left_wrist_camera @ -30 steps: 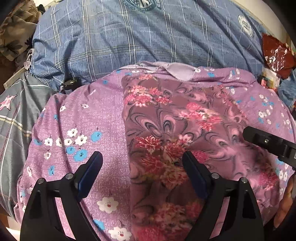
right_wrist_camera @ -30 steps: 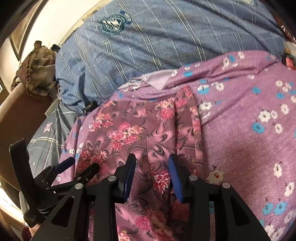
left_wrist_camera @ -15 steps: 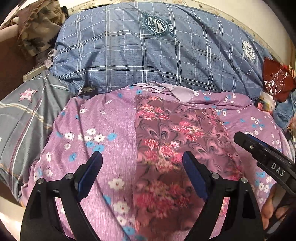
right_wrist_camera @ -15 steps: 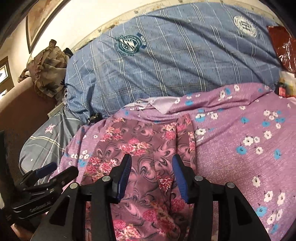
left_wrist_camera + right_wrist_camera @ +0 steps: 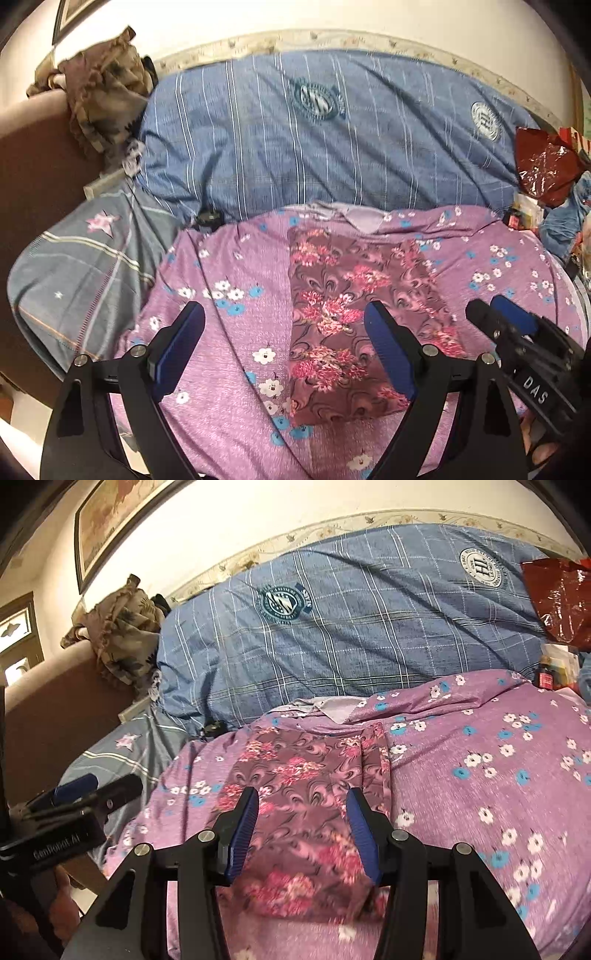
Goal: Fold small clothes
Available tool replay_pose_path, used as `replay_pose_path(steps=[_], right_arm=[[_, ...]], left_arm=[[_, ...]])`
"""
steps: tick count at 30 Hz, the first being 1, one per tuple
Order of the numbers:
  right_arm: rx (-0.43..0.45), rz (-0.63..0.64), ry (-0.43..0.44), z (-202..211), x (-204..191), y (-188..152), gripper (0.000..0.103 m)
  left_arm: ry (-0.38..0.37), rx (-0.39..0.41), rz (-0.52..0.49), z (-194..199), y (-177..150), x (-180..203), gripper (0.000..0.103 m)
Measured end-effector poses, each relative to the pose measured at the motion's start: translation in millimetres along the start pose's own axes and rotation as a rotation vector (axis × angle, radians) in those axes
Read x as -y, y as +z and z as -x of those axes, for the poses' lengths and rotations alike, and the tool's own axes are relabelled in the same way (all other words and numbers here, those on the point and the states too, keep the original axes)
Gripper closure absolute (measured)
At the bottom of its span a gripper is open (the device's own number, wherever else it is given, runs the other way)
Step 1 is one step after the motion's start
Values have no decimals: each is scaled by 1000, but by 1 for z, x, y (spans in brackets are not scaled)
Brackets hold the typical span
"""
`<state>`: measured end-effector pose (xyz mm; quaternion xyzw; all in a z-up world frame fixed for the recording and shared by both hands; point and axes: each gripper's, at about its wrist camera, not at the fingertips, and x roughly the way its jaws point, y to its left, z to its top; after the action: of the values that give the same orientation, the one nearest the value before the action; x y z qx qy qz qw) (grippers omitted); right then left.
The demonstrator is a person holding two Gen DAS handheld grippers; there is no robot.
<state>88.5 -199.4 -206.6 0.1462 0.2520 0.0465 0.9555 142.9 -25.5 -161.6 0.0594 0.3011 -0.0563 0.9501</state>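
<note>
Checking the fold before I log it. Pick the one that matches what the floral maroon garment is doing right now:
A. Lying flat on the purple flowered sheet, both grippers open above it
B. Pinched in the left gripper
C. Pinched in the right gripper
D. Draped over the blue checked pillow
A: the maroon garment lies as a flat rectangle on the purple sheet, and the left gripper and right gripper both stand open, gripping nothing.

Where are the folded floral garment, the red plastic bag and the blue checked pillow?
folded floral garment [image 5: 351, 314]: left wrist view, middle of its top layer.
red plastic bag [image 5: 561, 598]: right wrist view, its crinkled front.
blue checked pillow [image 5: 351, 638]: right wrist view, its centre.
</note>
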Motion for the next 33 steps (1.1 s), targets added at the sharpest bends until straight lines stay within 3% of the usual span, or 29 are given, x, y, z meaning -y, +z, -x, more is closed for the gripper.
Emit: replay_pose_path(steps=[7, 10, 16, 25, 33], right_arm=[[53, 43, 7, 47, -13, -3, 51], [87, 71, 7, 70, -21, -1, 50], [135, 97, 14, 97, -38, 8, 45], [148, 142, -39, 115, -61, 13, 37], [141, 131, -23, 118, -70, 14, 31]], left_arm=[[9, 92, 12, 46, 6, 2, 0], [12, 141, 9, 68, 8, 4, 0], [28, 152, -9, 92, 12, 6, 0], [37, 164, 89, 110, 13, -17, 0], [120, 186, 100, 113, 10, -32, 0]])
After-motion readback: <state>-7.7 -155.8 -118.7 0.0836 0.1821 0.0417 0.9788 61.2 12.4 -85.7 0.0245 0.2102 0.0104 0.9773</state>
